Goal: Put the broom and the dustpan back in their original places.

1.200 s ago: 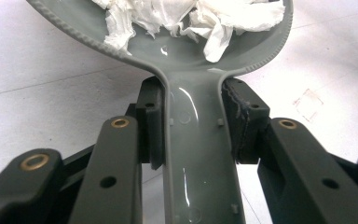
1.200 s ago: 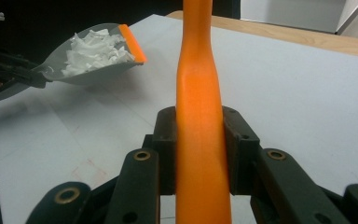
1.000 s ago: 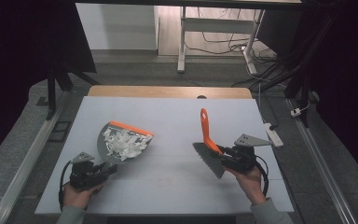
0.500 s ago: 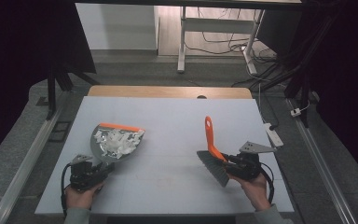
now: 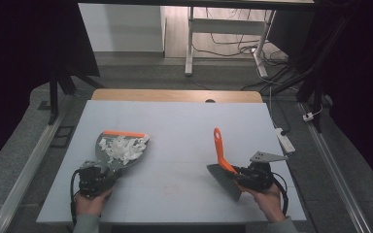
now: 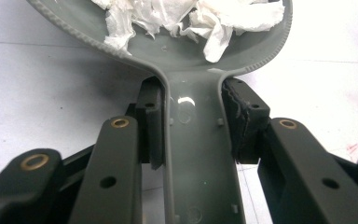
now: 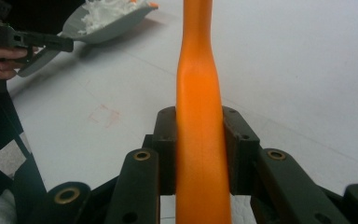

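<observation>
The left gripper [image 5: 96, 178] pinches the handle of the dustpan [image 5: 121, 148], full of paper scraps [image 6: 191, 18], while the right gripper [image 5: 252, 175] pinches the brush [image 5: 222, 160], whose orange handle points away from the person and which probably hangs just above the table [image 5: 184, 121].

a white power strip [image 5: 285, 139] lies on the grey floor [image 5: 24, 141], just beside the white-topped table [image 5: 175, 121].

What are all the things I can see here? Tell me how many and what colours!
dustpan: 1, grey with orange edge, table's left, held by its handle
paper scraps: a pile, white, inside the dustpan
brush: 1, orange handle, grey bristles, table's right
table: 1, white top with wooden far edge
power strip: 1, white, floor right of table
left gripper: 1, black, shut on dustpan
right gripper: 1, black, shut on brush
hands: 2, near edge
</observation>
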